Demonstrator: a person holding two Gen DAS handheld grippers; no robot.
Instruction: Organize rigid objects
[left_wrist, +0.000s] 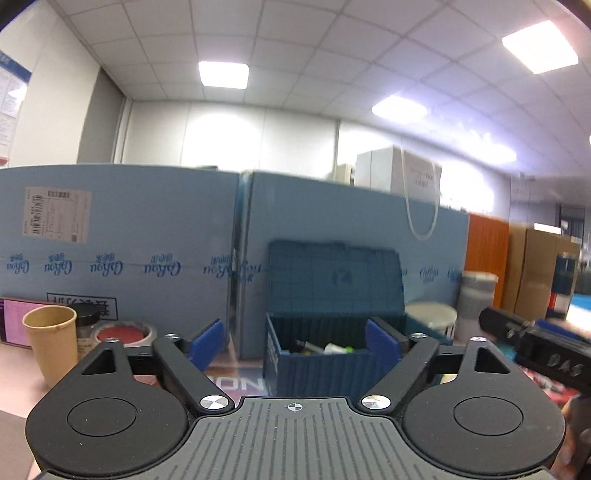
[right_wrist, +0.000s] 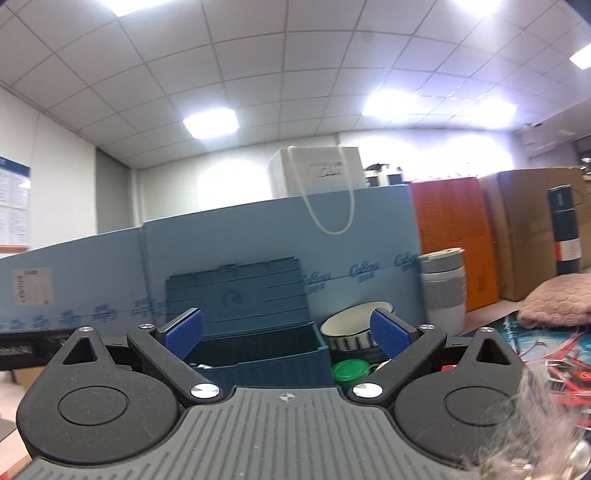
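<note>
A dark blue storage box (left_wrist: 317, 365) with its lid raised stands on the table ahead; several small items (left_wrist: 325, 348) lie inside it. My left gripper (left_wrist: 295, 341) is open in front of the box, nothing between its blue pads (left_wrist: 207, 341). In the right wrist view the same box (right_wrist: 266, 354) is ahead and slightly left. My right gripper (right_wrist: 288, 332) is open and empty. A green lid (right_wrist: 350, 370) and a white striped bowl (right_wrist: 351, 332) sit to the right of the box. The other gripper's black body (left_wrist: 546, 354) shows at the right edge.
A tan paper cup (left_wrist: 51, 343), a dark-lidded jar (left_wrist: 85, 326) and a tape roll (left_wrist: 123, 334) stand at the left. A grey-white tumbler (right_wrist: 443, 288) and a dark flask (right_wrist: 565, 232) stand at the right. Blue cartons (left_wrist: 147, 240) wall the back; a pink cloth (right_wrist: 557, 302) lies far right.
</note>
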